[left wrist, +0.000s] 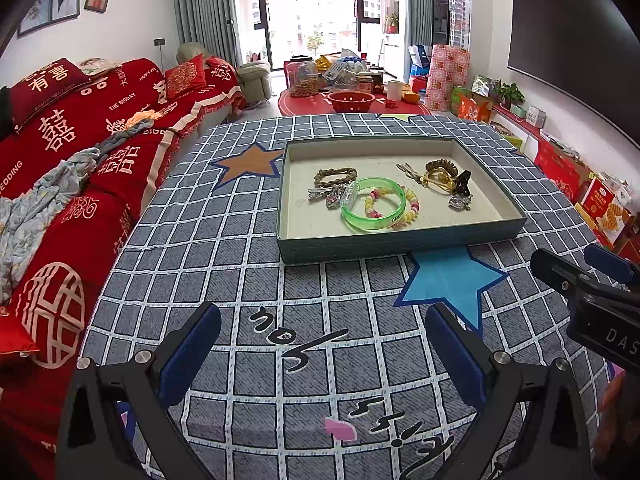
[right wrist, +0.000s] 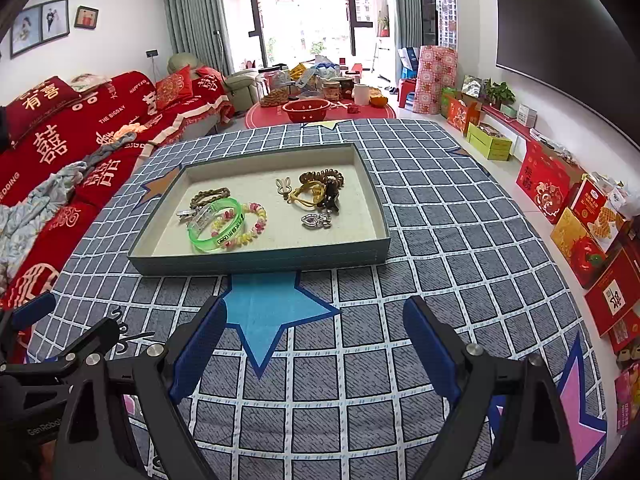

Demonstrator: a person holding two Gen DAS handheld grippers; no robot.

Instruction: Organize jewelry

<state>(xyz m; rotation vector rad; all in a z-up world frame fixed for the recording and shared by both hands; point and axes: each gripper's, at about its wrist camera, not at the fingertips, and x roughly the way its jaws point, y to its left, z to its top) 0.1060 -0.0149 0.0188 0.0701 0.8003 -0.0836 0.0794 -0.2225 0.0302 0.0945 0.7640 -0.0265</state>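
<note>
Both grippers hang low over the checked cloth (left wrist: 192, 240), on the near side of the tray: the left gripper (left wrist: 322, 350) has its blue-padded fingers spread wide with nothing between them, and the right gripper (right wrist: 314, 346) is spread just the same, also empty.

All the jewelry that can be seen lies inside the shallow tray (right wrist: 256, 258), none of it out on the cloth. It sits in two loose heaps. On one side a green bangle (left wrist: 372, 210) overlaps a bead bracelet (left wrist: 408, 204), with a braided band (left wrist: 335, 177) and some silver clips (left wrist: 326, 196) touching them. On the other side a brown coil (left wrist: 440, 168), yellow cords (left wrist: 438, 182), a dark clip (left wrist: 464, 180) and a silver charm (left wrist: 460, 202) are tangled together (a small rabbit-shaped pin (right wrist: 283, 187) lies just beside them).

As for progress, the scene fits two readings: pieces gathered into the tray and the job near its end, or pieces still heaped and waiting to be separated and laid out singly. The overlapping and tangling lean slightly toward sorting being left, but that is only a judgement.
</note>
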